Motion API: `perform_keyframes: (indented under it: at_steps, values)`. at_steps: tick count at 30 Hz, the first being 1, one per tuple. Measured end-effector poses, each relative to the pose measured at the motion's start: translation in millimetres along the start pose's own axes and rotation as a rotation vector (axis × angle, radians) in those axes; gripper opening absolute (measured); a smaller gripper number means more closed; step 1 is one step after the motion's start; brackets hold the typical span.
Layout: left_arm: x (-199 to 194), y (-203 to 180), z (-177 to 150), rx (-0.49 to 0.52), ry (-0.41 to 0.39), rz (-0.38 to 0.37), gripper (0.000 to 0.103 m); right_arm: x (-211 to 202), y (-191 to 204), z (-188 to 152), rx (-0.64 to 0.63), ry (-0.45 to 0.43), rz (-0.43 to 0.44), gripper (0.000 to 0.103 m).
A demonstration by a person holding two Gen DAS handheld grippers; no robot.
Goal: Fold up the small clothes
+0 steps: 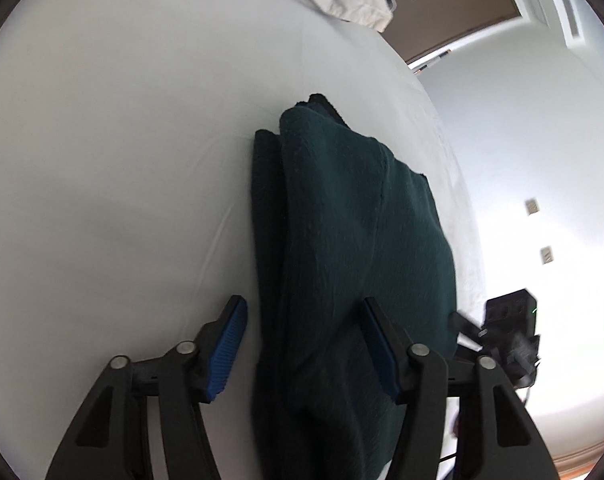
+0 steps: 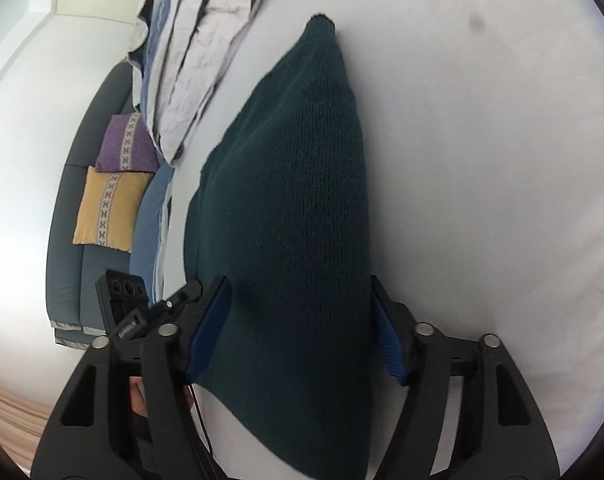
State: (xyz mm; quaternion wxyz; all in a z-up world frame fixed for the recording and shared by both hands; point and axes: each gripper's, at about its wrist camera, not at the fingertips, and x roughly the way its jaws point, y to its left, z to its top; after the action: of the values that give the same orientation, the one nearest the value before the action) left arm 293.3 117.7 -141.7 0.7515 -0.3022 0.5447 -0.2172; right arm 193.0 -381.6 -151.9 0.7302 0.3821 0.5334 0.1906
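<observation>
A dark green knitted garment [image 1: 342, 220] lies folded in a long strip on the white bed sheet [image 1: 122, 160]. My left gripper [image 1: 302, 344] is open, its blue pads [image 1: 226, 348] wide apart on either side of the garment's near end. The same garment [image 2: 294, 200] fills the middle of the right wrist view. My right gripper [image 2: 298, 328] is open too, with the garment's near end between its blue pads [image 2: 388, 340]. I cannot tell whether the pads touch the cloth. The other gripper shows at the right edge of the left wrist view [image 1: 510, 332] and at the lower left of the right wrist view [image 2: 126, 304].
A crumpled pale duvet [image 2: 206, 48] lies at the far side of the bed. A grey sofa [image 2: 66, 240] with a purple cushion [image 2: 126, 144] and a yellow cushion [image 2: 110, 208] stands beside the bed. A brown door [image 1: 454, 4] and white wall [image 1: 534, 140] are beyond the bed edge.
</observation>
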Motion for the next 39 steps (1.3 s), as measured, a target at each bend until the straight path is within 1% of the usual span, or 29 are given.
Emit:
perform_keyframes:
  at_steps: [2,3,6,7,9,13,16,17,19,23,25,26,29,33,37,39]
  values:
    - [9,5,5,-0.036,0.040,-0.024,0.043,7,3,1,-0.007,0.004,-0.007,0.055]
    - [11,5,6,-0.043,0.047,-0.026,0.038,9,5,2,-0.007,0.004,-0.010,0.052]
    - [13,-5,5,-0.023,0.052,0.006,0.031,12,9,1,-0.014,-0.008,-0.033,0.043]
    - [15,-10,6,-0.013,0.050,0.016,0.030,10,12,0,-0.026,-0.016,-0.043,0.038]
    - [12,-17,4,-0.003,0.039,0.035,0.027,5,21,-4,-0.052,-0.032,-0.067,0.035]
    - [-5,-27,-4,-0.012,0.023,0.017,0.025,-18,45,-17,-0.086,-0.065,-0.084,0.033]
    - [-28,-51,-25,0.055,0.014,0.025,0.025,-42,60,-32,-0.113,-0.077,-0.072,0.033]
    - [-40,-63,-38,0.088,0.005,0.021,0.026,-54,65,-41,-0.121,-0.086,-0.061,0.033]
    - [-57,-77,-59,0.120,-0.006,0.004,0.026,-75,73,-58,-0.138,-0.104,-0.041,0.033]
    - [-77,-97,-103,0.167,-0.008,-0.014,0.026,-116,79,-106,-0.170,-0.139,-0.010,0.033]
    - [-82,-106,-123,0.199,-0.006,-0.007,0.026,-135,79,-135,-0.190,-0.163,-0.003,0.033]
    - [-84,-114,-138,0.224,-0.005,0.000,0.026,-143,78,-148,-0.195,-0.175,0.001,0.033]
    - [-84,-126,-165,0.248,0.002,0.000,0.026,-162,69,-179,-0.191,-0.195,0.016,0.033]
    - [-80,-132,-188,0.246,0.011,-0.020,0.026,-182,49,-209,-0.167,-0.209,0.023,0.033]
    - [-69,-135,-204,0.273,0.012,0.000,0.026,-189,23,-227,-0.147,-0.229,0.040,0.033]
    - [-59,-120,-208,0.279,0.034,0.025,0.026,-182,4,-232,-0.103,-0.218,0.051,0.033]
